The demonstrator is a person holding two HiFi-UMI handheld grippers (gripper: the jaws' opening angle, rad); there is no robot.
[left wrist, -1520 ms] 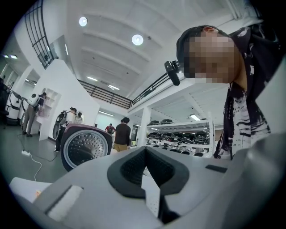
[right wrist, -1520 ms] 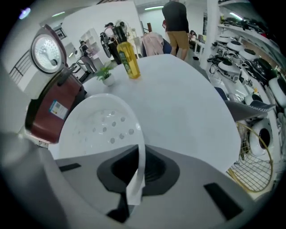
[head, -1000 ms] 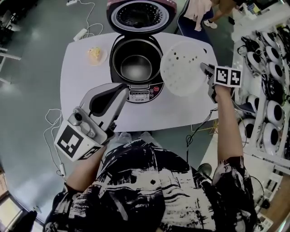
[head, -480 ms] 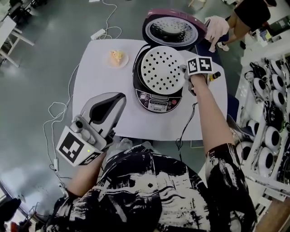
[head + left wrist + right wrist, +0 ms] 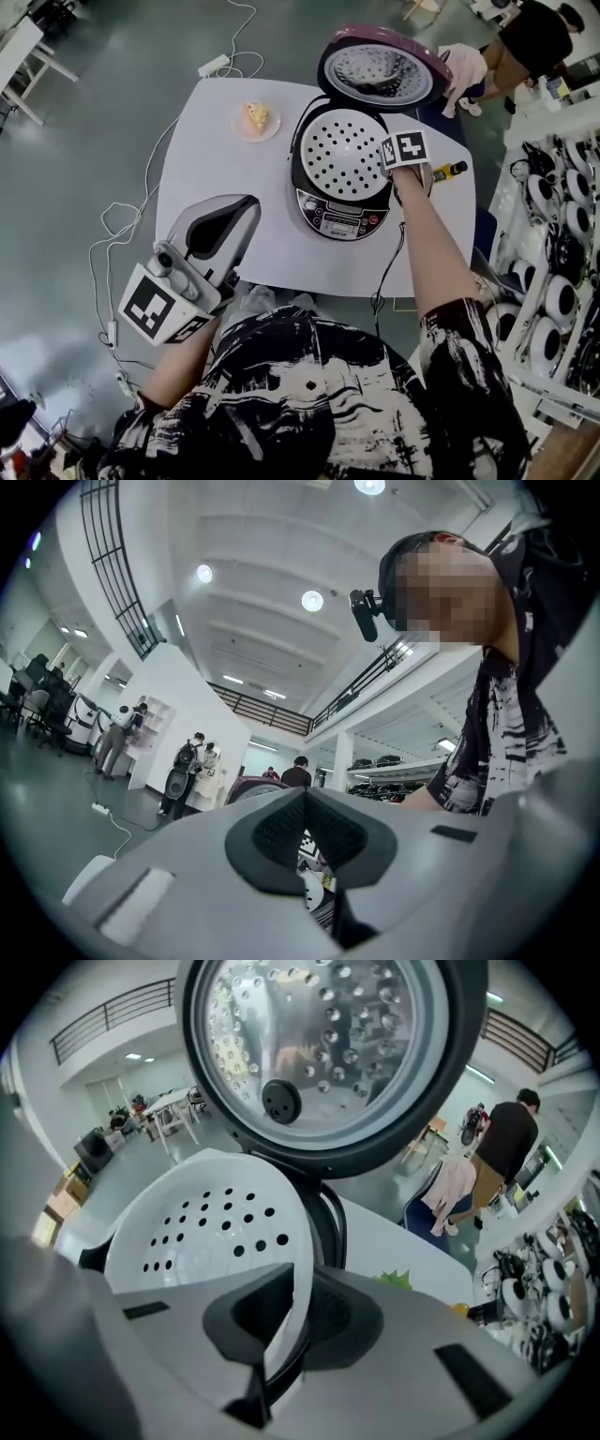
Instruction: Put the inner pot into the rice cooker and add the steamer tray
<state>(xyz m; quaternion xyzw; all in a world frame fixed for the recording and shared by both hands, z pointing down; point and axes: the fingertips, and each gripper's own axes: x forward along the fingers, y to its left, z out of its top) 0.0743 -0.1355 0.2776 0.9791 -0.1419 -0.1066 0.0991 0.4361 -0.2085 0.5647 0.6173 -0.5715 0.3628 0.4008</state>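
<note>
The rice cooker [image 5: 339, 214] stands open on the white table [image 5: 216, 206], its lid [image 5: 380, 75] tipped back. The white perforated steamer tray [image 5: 343, 154] lies across the cooker's mouth and hides the inner pot. My right gripper [image 5: 397, 169] points down at the tray's right rim and is shut on it. In the right gripper view the tray [image 5: 206, 1232] rim runs between the pads of the right gripper [image 5: 292, 1302], under the lid [image 5: 319, 1044]. My left gripper [image 5: 240, 208] is shut and empty, held close to the body off the table's near edge; its own view shows the left gripper [image 5: 305, 803] aimed across the room.
A small plate with yellow food [image 5: 255, 119] sits at the table's far left. A yellow-black tool [image 5: 449, 170] lies right of the cooker. The cooker's cord [image 5: 388, 272] drops off the near edge. Shelves of cookers [image 5: 562, 272] line the right; a person [image 5: 534, 42] stands beyond.
My right gripper has carried the steamer tray from the right of the cooker leftward and down onto the cooker's mouth. The left gripper has stayed shut near the body.
</note>
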